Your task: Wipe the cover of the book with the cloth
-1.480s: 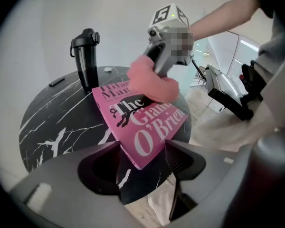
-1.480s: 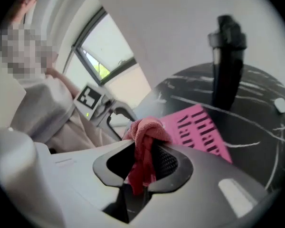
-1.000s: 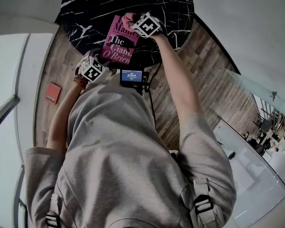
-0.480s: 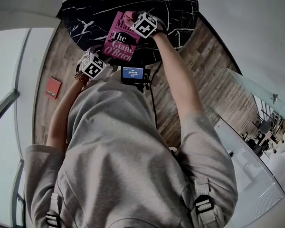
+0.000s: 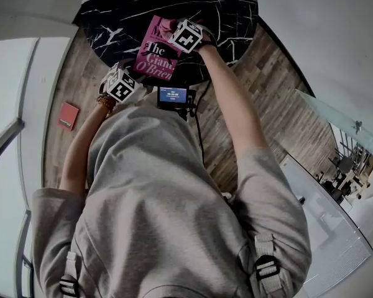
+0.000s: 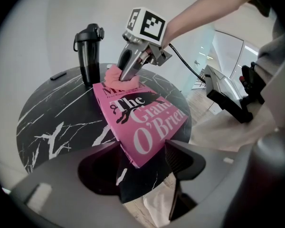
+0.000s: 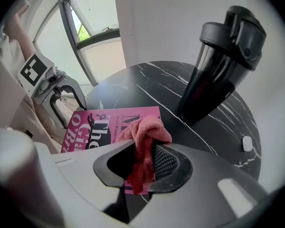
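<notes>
Pink cloth (image 7: 143, 133) is bunched and pinched between the right gripper's (image 7: 141, 164) jaws, which are closed tight on it, a loose tuft sticking out ahead of the tips. Over the last second the head view shows this gripper creeping a little along the top of the book (image 5: 156, 54), toward the person's left. The book itself has hardly moved on the black marble table (image 6: 52, 122). Judgement: a wiping stroke is in progress, short and slow, and only the upper band of the cover (image 6: 145, 120) by the top line of the title is being worked. The big lettering lower down looks not yet reached. In the left gripper view the cloth presses on the far edge of the cover, the right gripper standing steeply over it. Left gripper (image 6: 143, 161) has its jaws wide apart, with the near corner of the book lying in the gap between them. I cannot tell whether either jaw touches that corner, and it grips nothing; likely it is placed to steady the book. A black flask (image 7: 218, 65) stands upright just beyond the book's far edge, near the stroke; worth watching.
</notes>
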`<state>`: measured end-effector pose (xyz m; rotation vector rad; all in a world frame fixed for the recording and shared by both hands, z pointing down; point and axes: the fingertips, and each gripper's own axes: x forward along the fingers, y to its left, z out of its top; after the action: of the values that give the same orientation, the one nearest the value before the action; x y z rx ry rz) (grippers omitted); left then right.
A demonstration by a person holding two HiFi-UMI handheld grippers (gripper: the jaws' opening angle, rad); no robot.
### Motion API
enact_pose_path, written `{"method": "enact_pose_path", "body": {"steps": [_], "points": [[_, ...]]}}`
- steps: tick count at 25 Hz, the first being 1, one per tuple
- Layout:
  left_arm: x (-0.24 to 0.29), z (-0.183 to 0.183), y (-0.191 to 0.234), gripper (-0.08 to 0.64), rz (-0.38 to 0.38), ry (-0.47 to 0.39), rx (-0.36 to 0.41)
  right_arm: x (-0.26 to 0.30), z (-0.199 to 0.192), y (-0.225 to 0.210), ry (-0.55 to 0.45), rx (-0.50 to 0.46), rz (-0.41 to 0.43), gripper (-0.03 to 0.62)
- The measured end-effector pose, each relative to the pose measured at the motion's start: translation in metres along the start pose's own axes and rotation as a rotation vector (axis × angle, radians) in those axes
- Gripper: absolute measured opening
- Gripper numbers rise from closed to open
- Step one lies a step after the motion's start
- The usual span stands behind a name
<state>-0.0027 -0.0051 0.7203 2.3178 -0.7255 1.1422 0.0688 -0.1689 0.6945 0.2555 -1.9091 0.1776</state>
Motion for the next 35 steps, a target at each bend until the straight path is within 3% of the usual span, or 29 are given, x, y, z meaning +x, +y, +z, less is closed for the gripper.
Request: {"method": "enact_pose_path", "body": {"steps": [35], "points": [[0.002,0.001,0.001,0.307,-0.021,0.005,0.017,-0.002,-0.005,0.067,0.078,-0.027,0.156,0.098]]}}
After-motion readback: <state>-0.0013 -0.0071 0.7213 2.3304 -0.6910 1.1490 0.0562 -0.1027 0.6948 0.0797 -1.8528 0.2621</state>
